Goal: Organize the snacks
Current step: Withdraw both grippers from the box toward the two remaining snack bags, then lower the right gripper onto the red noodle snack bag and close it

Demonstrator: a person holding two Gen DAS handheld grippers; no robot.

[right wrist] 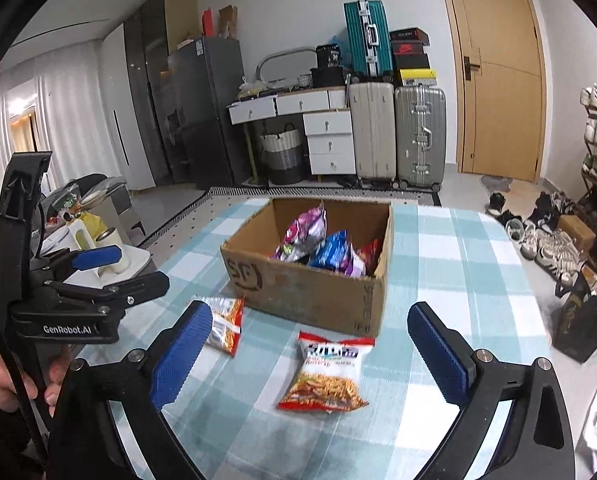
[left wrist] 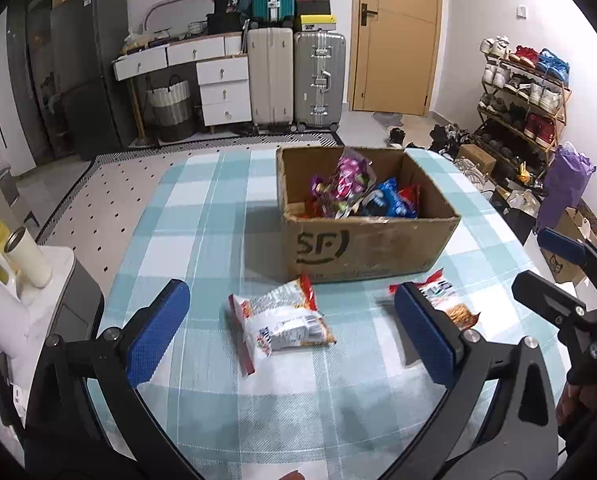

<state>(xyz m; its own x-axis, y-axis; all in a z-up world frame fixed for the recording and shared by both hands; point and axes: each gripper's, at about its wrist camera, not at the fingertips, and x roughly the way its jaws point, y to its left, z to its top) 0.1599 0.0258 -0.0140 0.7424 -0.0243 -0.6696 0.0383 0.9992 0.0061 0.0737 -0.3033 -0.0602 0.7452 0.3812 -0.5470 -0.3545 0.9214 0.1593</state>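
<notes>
A cardboard box (left wrist: 372, 246) marked SF stands on the checked tablecloth and holds several snack bags (left wrist: 356, 192); it also shows in the right wrist view (right wrist: 310, 292). Two red-and-white snack packets lie in front of it. One packet (left wrist: 286, 324) lies between the fingers of my open left gripper (left wrist: 294, 332), which is above it and empty. The other packet (right wrist: 328, 376) lies between the fingers of my open right gripper (right wrist: 312, 356); in the left wrist view this packet (left wrist: 446, 300) is partly hidden by a finger. The right gripper (left wrist: 562, 276) shows at the right edge there, the left gripper (right wrist: 98, 272) at the left here.
The table (left wrist: 202, 216) has a light blue checked cloth. A side stand with a cup (left wrist: 28, 258) sits left of it. Suitcases (left wrist: 298, 76), a drawer desk, a door and a shoe rack (left wrist: 526, 100) are beyond the table.
</notes>
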